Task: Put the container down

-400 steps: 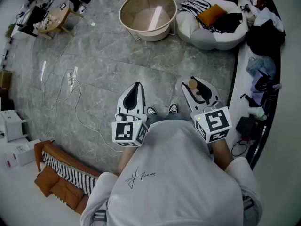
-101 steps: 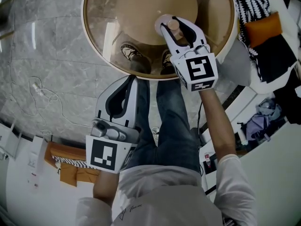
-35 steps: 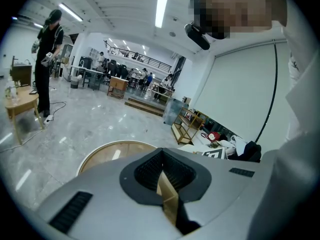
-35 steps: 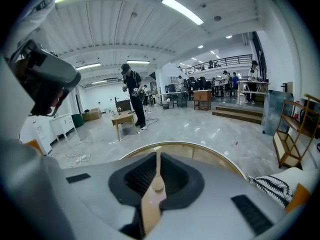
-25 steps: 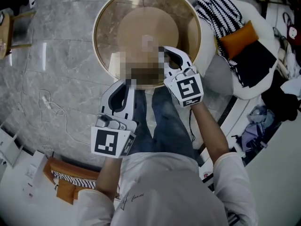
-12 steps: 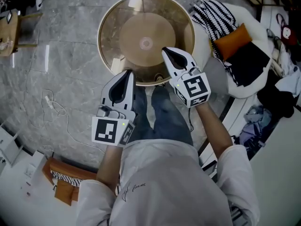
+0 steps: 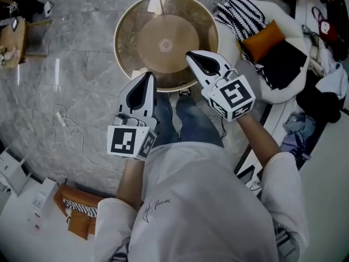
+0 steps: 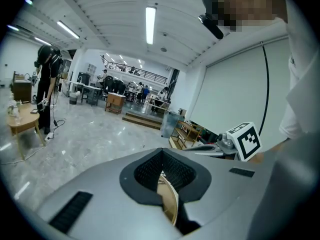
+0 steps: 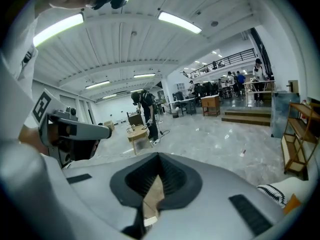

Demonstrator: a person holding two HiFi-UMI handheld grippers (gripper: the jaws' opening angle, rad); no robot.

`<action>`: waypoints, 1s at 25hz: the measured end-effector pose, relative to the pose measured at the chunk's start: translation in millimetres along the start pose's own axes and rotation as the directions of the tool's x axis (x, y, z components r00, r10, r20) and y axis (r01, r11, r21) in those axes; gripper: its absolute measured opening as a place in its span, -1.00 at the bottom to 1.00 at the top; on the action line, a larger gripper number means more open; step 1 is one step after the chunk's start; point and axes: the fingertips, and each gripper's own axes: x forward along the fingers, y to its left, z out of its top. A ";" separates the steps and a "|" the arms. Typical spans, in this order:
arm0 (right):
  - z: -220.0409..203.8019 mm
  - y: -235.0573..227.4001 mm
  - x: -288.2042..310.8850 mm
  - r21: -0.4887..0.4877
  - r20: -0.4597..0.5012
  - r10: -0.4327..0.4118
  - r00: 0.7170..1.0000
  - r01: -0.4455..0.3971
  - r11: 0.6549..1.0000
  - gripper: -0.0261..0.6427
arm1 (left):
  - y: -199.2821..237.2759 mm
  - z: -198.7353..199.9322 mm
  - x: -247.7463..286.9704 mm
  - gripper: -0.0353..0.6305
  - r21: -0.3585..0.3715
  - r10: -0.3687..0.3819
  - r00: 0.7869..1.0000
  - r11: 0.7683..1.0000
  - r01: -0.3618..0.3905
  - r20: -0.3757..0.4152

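The container (image 7: 166, 45), small, round and pale, stands by itself at the middle of the round glass-topped table (image 7: 118, 48). My right gripper (image 7: 192, 55) hangs over the table's near right rim, clear of the container, shut with nothing in it. In the right gripper view the right gripper (image 9: 159, 156) shows its jaws meeting over the tan table edge. My left gripper (image 7: 148, 76) sits at the near rim, also shut and empty. In the left gripper view the left gripper (image 8: 161, 151) has only the table rim showing through the slit.
A white lounge seat (image 7: 283, 89) with a striped blanket (image 7: 240, 11), an orange cushion (image 7: 263, 34) and black cloth lies right of the table. A cable (image 7: 68, 129) trails on the grey floor at left. A small wooden table (image 7: 13, 40) stands far left. The person's legs (image 7: 188, 119) are below the table.
My right gripper has drawn back from the table's middle towards the near right rim, and the container stays on the glass. The left gripper has barely shifted.
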 end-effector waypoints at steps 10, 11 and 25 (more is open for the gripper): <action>37.4 25.6 -39.5 -0.055 -0.003 -0.008 1.000 0.008 0.998 -0.87 | -29.5 28.9 -24.4 -0.84 0.028 -0.029 0.998 0.999 0.027 0.060; 40.5 28.4 -43.1 -0.060 0.000 -0.006 1.000 0.006 0.998 -0.87 | -31.9 30.9 -26.1 -0.84 0.031 -0.032 0.998 0.999 0.030 0.063; 73.4 47.3 -83.1 -0.100 0.030 0.000 1.000 0.003 0.995 -0.87 | -59.8 58.9 -49.1 -0.84 0.064 -0.037 0.992 0.997 0.029 0.124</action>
